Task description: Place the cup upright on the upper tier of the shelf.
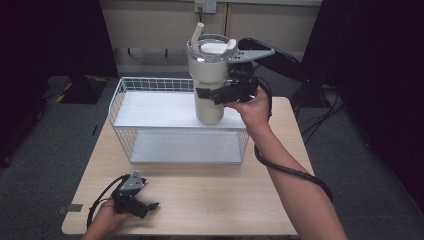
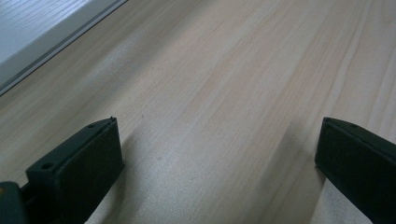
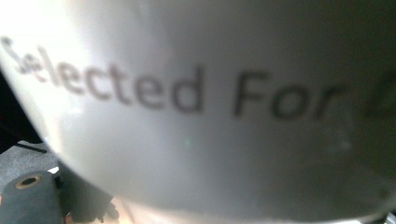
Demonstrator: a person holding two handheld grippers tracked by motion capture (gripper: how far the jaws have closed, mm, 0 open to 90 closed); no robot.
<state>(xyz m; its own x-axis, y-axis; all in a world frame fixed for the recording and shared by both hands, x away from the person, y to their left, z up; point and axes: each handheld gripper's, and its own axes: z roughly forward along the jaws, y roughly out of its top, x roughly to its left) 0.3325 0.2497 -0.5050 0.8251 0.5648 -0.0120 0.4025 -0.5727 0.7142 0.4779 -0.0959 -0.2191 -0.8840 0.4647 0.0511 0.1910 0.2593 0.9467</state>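
A cream tumbler (image 1: 205, 65) with a clear lid and a white straw is held upright over the upper shelf of a white wire rack (image 1: 150, 107). My right gripper (image 1: 215, 94) is shut on its lower body from the right side. Whether the tumbler's base touches the shelf, I cannot tell. In the right gripper view the tumbler (image 3: 196, 116) is very close, with blurred grey lettering across its wall. My left gripper (image 1: 145, 197) rests low on the wooden table (image 1: 210, 200) near its front left corner. Its jaws stand wide open, and my left gripper (image 2: 219, 154) has bare wood between them.
The wire rack stands at the back middle of the table, with a lower white board (image 1: 185, 147) under the shelf. The board's edge (image 2: 51, 42) lies ahead and to the left of the left gripper. A black cable (image 1: 295, 172) trails over the right forearm.
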